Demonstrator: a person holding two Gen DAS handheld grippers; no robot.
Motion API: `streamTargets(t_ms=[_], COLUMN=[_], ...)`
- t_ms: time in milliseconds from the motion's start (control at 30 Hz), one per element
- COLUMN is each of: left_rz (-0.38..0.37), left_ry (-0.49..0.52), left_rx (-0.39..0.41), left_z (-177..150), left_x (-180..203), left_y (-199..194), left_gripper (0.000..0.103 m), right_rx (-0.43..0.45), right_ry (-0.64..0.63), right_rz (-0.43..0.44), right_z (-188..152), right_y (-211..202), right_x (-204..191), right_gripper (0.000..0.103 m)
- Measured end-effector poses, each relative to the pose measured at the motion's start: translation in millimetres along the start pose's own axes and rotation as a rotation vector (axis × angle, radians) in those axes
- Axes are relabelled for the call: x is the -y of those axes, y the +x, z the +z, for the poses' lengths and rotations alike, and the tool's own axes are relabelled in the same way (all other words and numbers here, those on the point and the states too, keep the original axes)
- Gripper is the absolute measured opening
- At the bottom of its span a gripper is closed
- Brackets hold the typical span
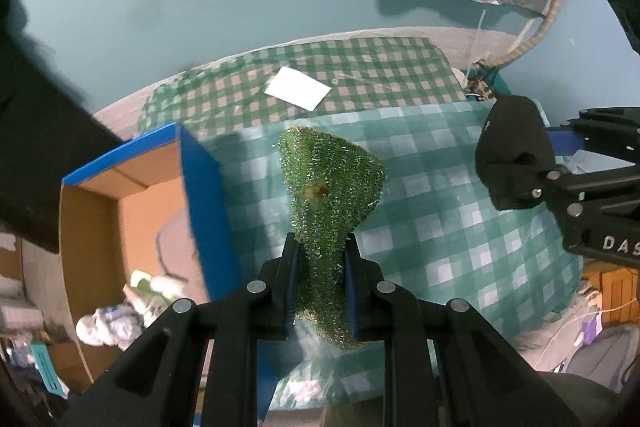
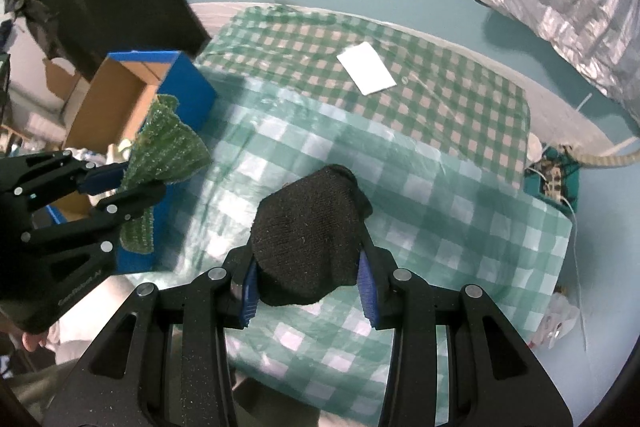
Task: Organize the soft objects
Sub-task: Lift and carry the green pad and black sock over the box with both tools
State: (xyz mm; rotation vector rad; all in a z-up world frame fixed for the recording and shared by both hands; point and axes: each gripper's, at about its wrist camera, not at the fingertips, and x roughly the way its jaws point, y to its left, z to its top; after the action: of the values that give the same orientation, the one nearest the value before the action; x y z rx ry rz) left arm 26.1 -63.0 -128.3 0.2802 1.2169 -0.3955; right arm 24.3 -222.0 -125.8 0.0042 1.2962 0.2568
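Left gripper point(image 1: 320, 287) jaws pinched narrow on green scrubby cloth point(image 1: 330, 187), held above the counter beside the blue-rimmed box point(image 1: 200, 187). Right gripper point(image 2: 308, 287) jaws part-open, clamping black knit item point(image 2: 310, 231). Advice: carry both fully over the box opening before releasing.

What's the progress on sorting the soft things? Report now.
Done: a few soft items already lie in the box. In hand: left gripper clamps a green scrubber, right gripper a black knit piece. Left: neither is in the box yet.
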Motion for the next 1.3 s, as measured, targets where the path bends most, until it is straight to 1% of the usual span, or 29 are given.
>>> streamTargets(t_ms=[433,733,1033,1200,1300], left_rz=[0.011,0.057,0.098,0.126,0.13], left_ry=[-0.117,-0.189,-0.255,-0.288,-0.316], left_rx=[0.023,0.043,0.035,0.019,0.005], left_z=[-32,-46,-62,-74,-81], left_x=[-41,-78,-113,-135,-148], left_y=[-32,-49,-52,-50,-47], left_gripper=[0.02,0.02,0.02,0.02,0.02], right_rx=[0.021,0.021,0.014,0.006,-0.003], right_ry=[-0.086,-0.16,-0.226,-0.262,-0.285], right_rz=[0.044,0.078,0.109,0.129,0.143], right_z=[13,26,42,50,56], right_y=[-15,-14,-6,2,9], right_x=[-44,-83,-120,-145,-161], right_gripper=[0.039,0.039,0.039,0.039,0.039])
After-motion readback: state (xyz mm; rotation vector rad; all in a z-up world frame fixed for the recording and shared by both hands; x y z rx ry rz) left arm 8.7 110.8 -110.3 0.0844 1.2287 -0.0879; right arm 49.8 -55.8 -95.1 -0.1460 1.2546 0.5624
